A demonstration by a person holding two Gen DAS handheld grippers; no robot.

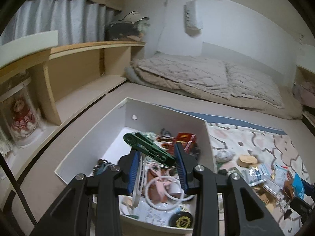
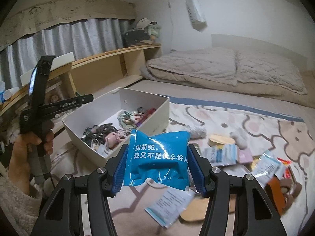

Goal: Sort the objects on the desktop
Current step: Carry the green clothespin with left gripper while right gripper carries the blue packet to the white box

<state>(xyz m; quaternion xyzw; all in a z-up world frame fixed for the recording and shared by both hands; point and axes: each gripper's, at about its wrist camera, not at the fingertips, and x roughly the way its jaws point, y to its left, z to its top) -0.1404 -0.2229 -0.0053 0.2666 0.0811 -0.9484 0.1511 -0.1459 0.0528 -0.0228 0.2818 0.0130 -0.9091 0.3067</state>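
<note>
My left gripper (image 1: 156,150) hangs over the white box (image 1: 88,137), its blue pads shut on a dark green folding plastic tool (image 1: 149,147) that lies slantwise between them. Hair ties, a red packet (image 1: 186,138), white rings and other small items fill the box. In the right wrist view a hand holds the left gripper (image 2: 89,98) above the box's (image 2: 157,114) left rim. My right gripper (image 2: 157,151) is shut on a blue packet (image 2: 157,157) with white characters, held above the mat to the right of the box. The packet's (image 1: 298,185) edge also shows at the far right of the left wrist view.
Several packets (image 2: 222,153), a round tan lid (image 2: 220,138) and a grey cloth lump (image 2: 196,130) lie scattered on the patterned mat (image 2: 256,122). A beige quilt (image 2: 226,68) lies behind. A wooden shelf (image 1: 82,66) with a doll (image 1: 22,116) runs along the left.
</note>
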